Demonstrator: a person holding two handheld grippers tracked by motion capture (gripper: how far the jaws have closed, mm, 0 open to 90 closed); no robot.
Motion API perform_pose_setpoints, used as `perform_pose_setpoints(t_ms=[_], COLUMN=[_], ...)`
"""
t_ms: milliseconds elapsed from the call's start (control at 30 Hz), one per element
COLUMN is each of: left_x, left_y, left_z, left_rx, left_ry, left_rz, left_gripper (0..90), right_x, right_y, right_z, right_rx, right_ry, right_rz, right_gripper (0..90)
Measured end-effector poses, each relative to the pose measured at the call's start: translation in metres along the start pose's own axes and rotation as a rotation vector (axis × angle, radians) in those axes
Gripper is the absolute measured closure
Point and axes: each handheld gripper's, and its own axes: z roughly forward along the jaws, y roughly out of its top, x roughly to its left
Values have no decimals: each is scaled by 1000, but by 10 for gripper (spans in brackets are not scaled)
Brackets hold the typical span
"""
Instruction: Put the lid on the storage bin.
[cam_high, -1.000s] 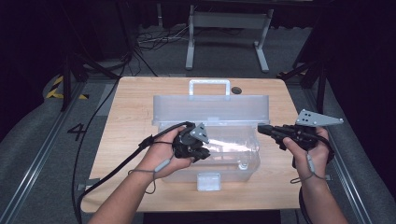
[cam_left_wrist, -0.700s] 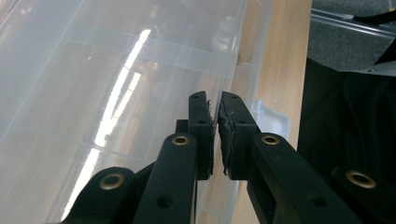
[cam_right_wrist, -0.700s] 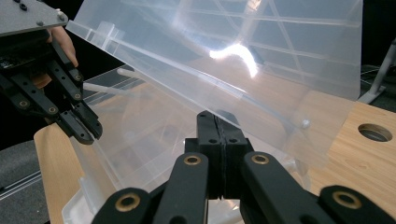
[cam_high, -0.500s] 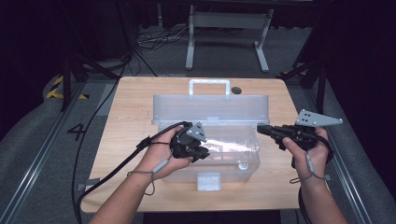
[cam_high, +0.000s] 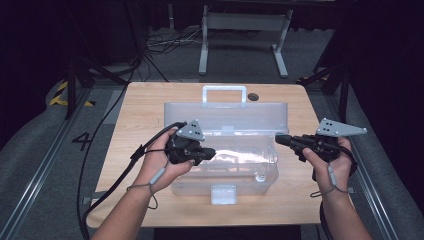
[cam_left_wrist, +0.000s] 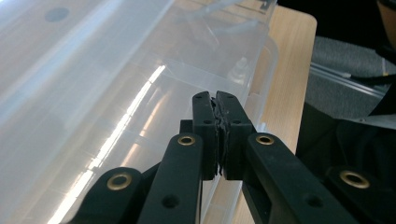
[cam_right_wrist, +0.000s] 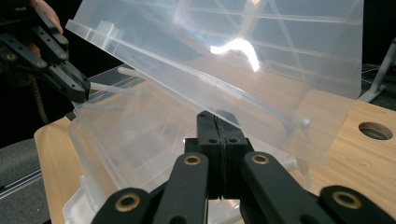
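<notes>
A clear plastic box (cam_high: 225, 175) stands open on the wooden table (cam_high: 142, 115), its lid (cam_high: 225, 116) raised at the back with a white handle (cam_high: 224, 94) on top. My left gripper (cam_high: 212, 151) is shut, its tip over the box's left part; its own view has the jaws (cam_left_wrist: 217, 97) pressed together above the box's inside (cam_left_wrist: 116, 93), with nothing between them. My right gripper (cam_high: 278, 139) is shut at the box's right end. In its view the closed jaws (cam_right_wrist: 217, 116) sit just under the tilted lid (cam_right_wrist: 257, 56), with the left gripper (cam_right_wrist: 77, 88) farther off.
A white latch (cam_high: 223, 194) sits on the box's front wall. A round hole (cam_high: 253, 96) is in the table behind the lid. Cables trail off the table's left side (cam_high: 115, 180). Metal stand legs (cam_high: 242, 45) are on the floor beyond.
The left hand has turned a little, so its grey three-cornered plate now faces up, and it has shifted slightly left. The right gripper and the lid hold about where they were.
</notes>
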Motion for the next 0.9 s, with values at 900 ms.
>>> perform_pose_setpoints(t_ms=[900], left_x=[22], left_y=[-61], left_z=[-62], left_rx=[-167], left_ry=[261], left_rz=[-222], left_gripper=[899], right_x=[1], right_y=[-3], right_z=[-4], right_rx=[24], right_ry=[8], right_rz=[2], right_gripper=[900])
